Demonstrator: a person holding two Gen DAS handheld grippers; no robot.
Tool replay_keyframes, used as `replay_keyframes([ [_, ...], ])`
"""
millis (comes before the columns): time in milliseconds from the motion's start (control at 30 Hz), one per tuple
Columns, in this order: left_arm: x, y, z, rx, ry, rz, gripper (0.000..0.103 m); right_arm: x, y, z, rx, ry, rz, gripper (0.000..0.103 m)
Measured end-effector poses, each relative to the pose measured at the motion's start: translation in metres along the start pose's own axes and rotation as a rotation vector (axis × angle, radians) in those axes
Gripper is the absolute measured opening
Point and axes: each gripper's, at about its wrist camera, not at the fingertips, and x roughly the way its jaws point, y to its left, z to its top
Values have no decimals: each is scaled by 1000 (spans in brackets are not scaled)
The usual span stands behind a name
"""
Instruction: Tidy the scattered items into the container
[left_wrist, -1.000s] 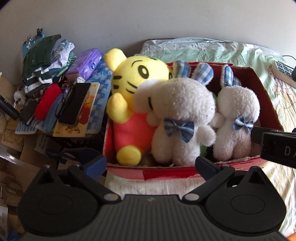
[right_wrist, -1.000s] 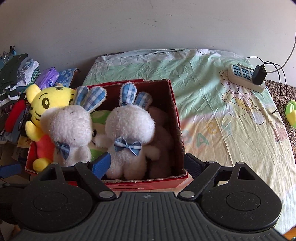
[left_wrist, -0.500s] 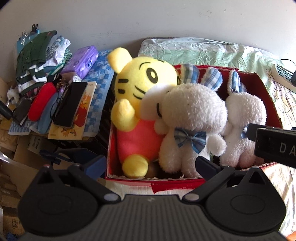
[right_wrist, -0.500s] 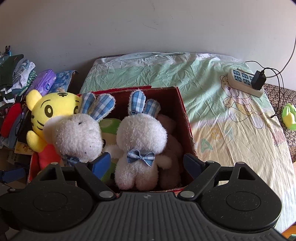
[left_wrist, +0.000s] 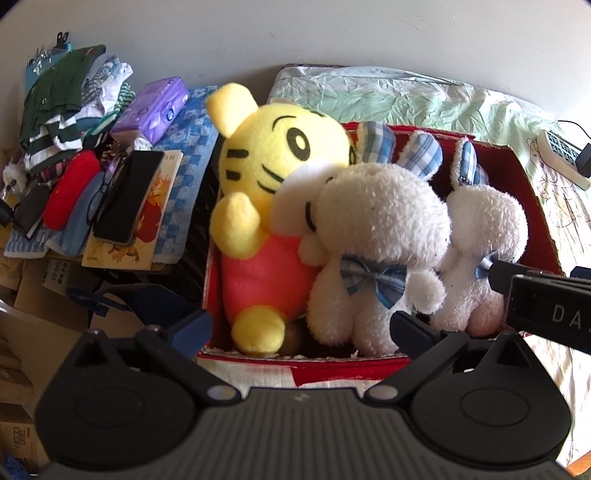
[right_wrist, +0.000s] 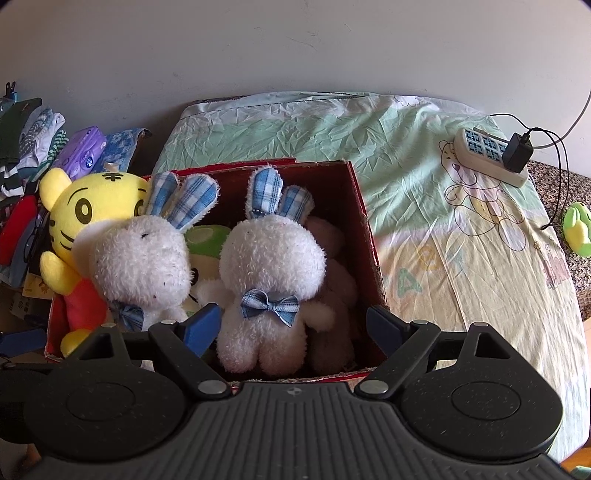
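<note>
A pale wall backs a bed with a green cartoon sheet (right_wrist: 424, 184), and the red box (right_wrist: 364, 229) sits at the sheet's near left corner. Everything I name next goes by that box. Inside it, at the left end, a yellow tiger (left_wrist: 273, 192) stands upright, head well above the rim. Touching the tiger's right side is a white rabbit (left_wrist: 373, 251) with plaid ears and a blue bow. A second rabbit (right_wrist: 271, 280) stands in the middle of the box, and a green plush (right_wrist: 207, 240) shows behind the gap between the two rabbits. A pinkish plush (right_wrist: 332, 291) is squeezed between the second rabbit and the box's right wall.

My left gripper (left_wrist: 301, 326) hangs at the box's near rim, fingers spread wide with nothing between them. My right gripper (right_wrist: 293, 325) is likewise spread and empty, its fingers flanking the second rabbit's lower half without touching it.

Left of the box lies a heap of clothes (left_wrist: 62, 107), a purple pack (left_wrist: 153, 107) and a book (left_wrist: 147, 218). Well to the right of the box, a power strip (right_wrist: 487, 155) rests on the sheet
</note>
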Motion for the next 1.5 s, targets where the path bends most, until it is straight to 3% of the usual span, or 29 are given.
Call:
replay_keyframes([
  [333, 8, -1, 20, 1, 64, -23, 102, 1, -3, 12, -3, -11, -6, 88],
  [800, 8, 0, 17, -33, 60, -13, 102, 10, -2, 10, -4, 14, 22, 88],
  [1500, -3, 2, 11, -27, -28, 51, 102, 8, 0, 8, -3, -8, 10, 88],
])
